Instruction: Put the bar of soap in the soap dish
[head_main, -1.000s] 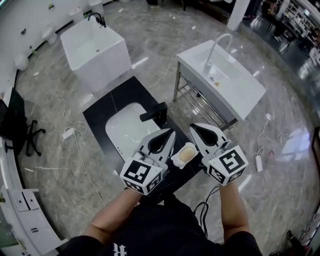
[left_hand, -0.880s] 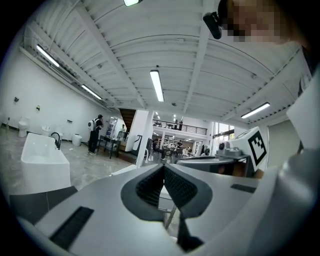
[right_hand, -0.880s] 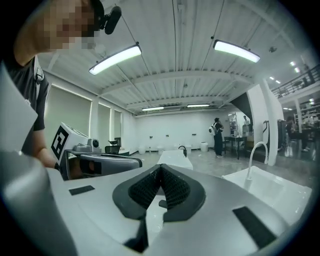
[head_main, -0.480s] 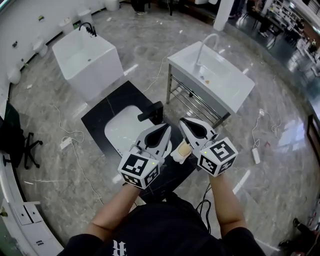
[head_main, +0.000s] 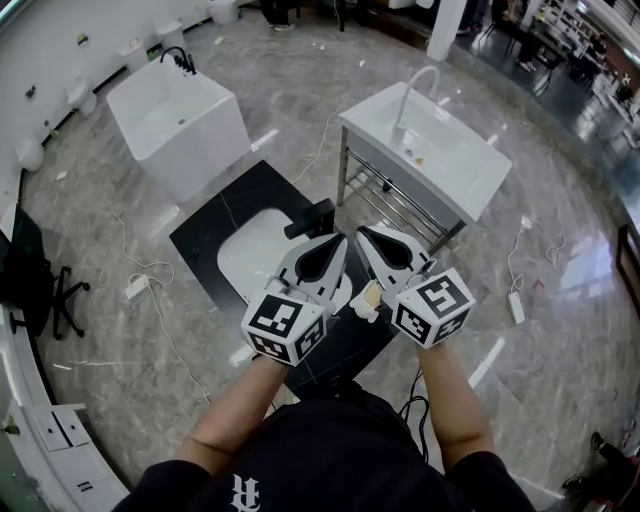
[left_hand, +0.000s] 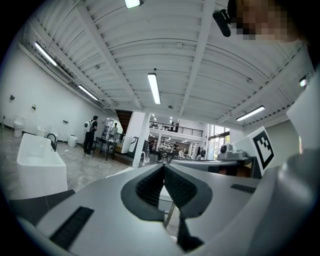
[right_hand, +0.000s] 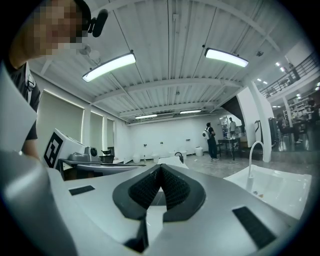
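We hold both tongs shut, empty.
The soap dish (head_main: 367, 300) shows between our left gripper (head_main: 337, 241) and right gripper (head_main: 366, 236).

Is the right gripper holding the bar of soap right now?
No, the right gripper has its jaws closed on each other with nothing between them.

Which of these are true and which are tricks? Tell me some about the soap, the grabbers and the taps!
1. The left gripper and the right gripper both have their jaws shut on nothing. True.
2. The right gripper holds the bar of soap. False: it lies in the soap dish on the black counter, between the grippers.
3. The counter tap is black. True.
4. The white sink has a black tap. False: its curved tap is white.
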